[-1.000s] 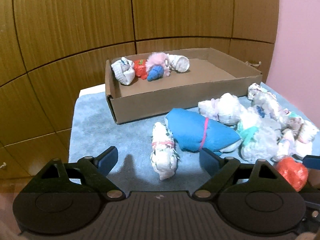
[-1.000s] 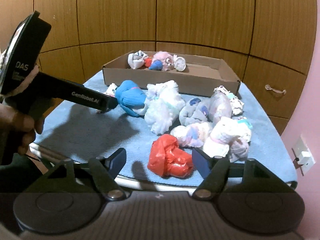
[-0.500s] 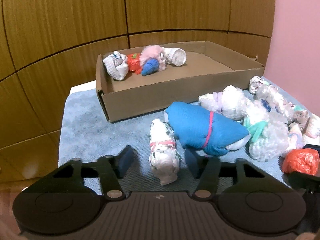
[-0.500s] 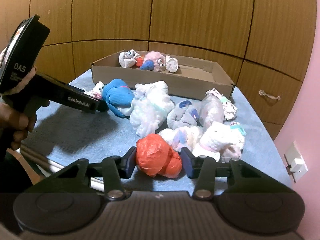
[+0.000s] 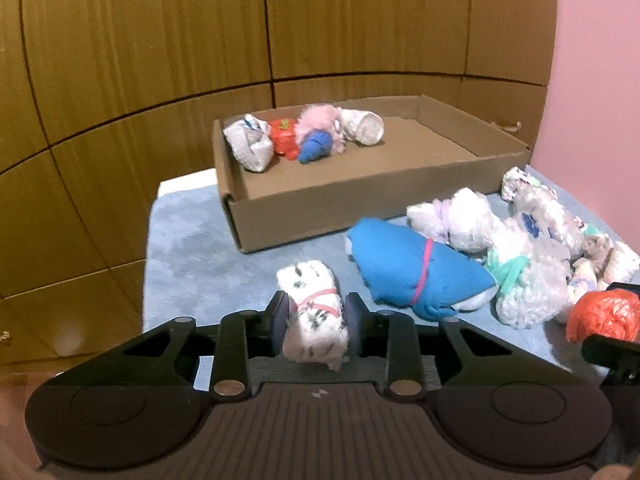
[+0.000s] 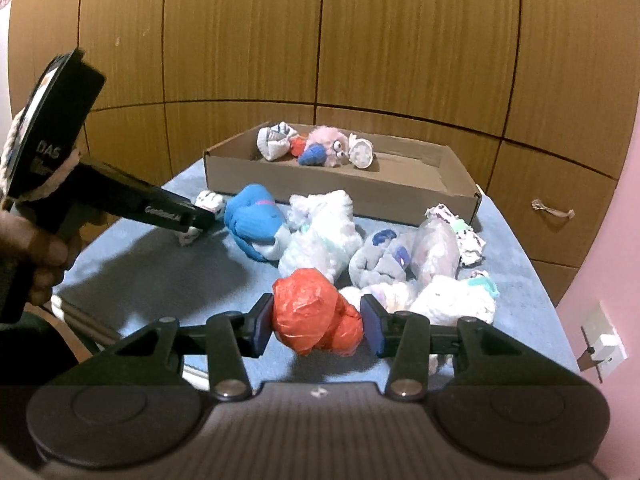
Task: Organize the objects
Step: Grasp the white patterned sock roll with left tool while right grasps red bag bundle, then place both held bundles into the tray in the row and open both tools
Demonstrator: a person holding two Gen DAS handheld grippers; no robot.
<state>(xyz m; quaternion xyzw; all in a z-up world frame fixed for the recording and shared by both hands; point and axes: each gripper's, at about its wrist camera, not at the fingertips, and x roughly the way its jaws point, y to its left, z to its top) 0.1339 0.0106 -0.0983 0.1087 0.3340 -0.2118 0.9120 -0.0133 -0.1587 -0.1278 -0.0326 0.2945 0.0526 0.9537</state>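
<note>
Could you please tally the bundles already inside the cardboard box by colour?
White bundles: 2
Red bundle: 1
Pink bundle: 1
Blue bundle: 1
Total in the cardboard box: 5

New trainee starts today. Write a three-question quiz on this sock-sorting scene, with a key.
1. True or false: the right claw grips a blue bundle.
2. What lies between the left claw's pads as its jaws close?
3. Where do the already sorted bundles sit? A) the box's far left corner B) its right end C) the blue cloth

Key:
1. False: it grips the red-orange bundle.
2. The white sock roll tied with a pink band.
3. A, in the cardboard box.
</note>
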